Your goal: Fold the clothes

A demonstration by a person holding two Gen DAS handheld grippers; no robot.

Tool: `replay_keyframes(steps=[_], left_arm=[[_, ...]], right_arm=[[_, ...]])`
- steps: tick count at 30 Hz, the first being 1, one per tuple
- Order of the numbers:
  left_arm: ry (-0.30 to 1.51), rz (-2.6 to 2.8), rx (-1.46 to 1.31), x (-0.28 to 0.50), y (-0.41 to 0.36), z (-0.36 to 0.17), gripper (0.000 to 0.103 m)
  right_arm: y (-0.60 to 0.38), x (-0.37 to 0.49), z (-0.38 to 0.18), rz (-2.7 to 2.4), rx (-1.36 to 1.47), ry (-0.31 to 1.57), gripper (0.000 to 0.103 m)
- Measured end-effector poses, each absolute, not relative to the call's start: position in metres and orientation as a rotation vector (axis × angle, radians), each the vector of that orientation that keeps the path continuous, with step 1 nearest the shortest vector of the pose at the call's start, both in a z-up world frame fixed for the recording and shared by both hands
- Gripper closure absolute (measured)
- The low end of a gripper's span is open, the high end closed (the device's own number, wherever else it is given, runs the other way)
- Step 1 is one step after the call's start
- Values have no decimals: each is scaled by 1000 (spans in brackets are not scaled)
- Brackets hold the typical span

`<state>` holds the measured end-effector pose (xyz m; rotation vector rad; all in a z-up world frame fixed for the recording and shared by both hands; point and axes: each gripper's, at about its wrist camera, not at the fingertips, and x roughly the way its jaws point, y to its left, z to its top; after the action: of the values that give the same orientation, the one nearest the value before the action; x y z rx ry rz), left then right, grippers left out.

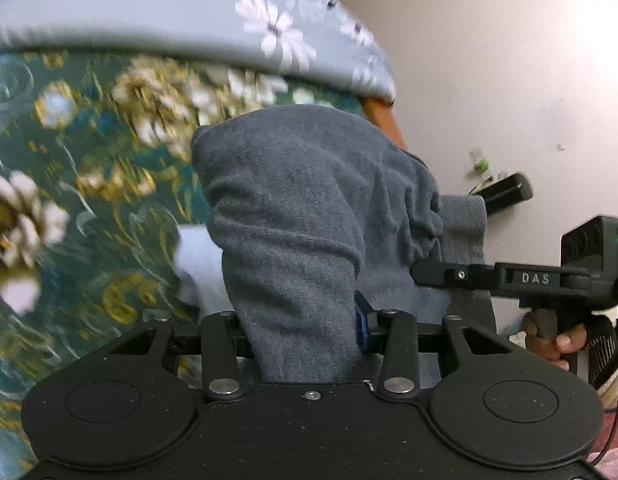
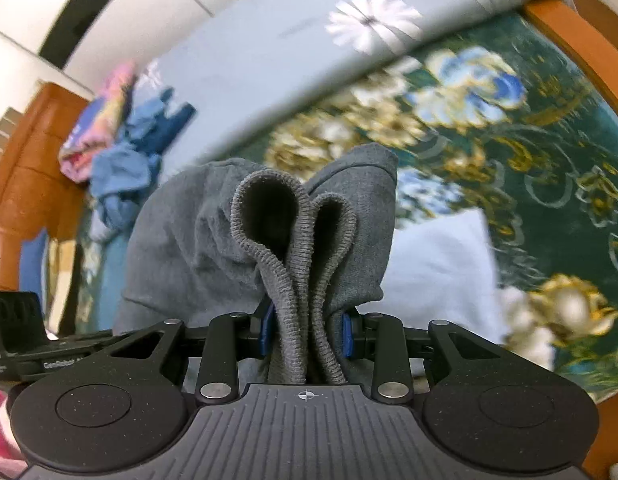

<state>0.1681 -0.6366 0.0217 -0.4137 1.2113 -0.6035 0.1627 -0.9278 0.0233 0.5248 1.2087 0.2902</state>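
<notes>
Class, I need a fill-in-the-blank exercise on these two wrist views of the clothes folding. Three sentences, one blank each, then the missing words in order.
1. Both the left gripper and the right gripper are clamped on a knitted garment coloured ____.
2. The ribbed hem of the garment is pinched in the ____ gripper.
3. The green bedspread under the garment is patterned with ____.

Missing words: grey; right; flowers
</notes>
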Motion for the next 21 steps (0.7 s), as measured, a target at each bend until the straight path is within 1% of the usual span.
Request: replay_keyframes(steps=[5,9,18,21], left_arm=[[1280,-563,-418,177,-671,-7,63],[1291,-543,-419,189,-685,-32,63],[1290,-492,-402,201,-694,-77,63],[1304,-473,-410,202,-692,-94,62]], right_arm=[[-960,177,-10,310,524,1280,74],[-980,193,-36,327,526,1305,74],[-991,225,-90,346,529,1350,73],[-991,233,-107,343,529,1368,71]])
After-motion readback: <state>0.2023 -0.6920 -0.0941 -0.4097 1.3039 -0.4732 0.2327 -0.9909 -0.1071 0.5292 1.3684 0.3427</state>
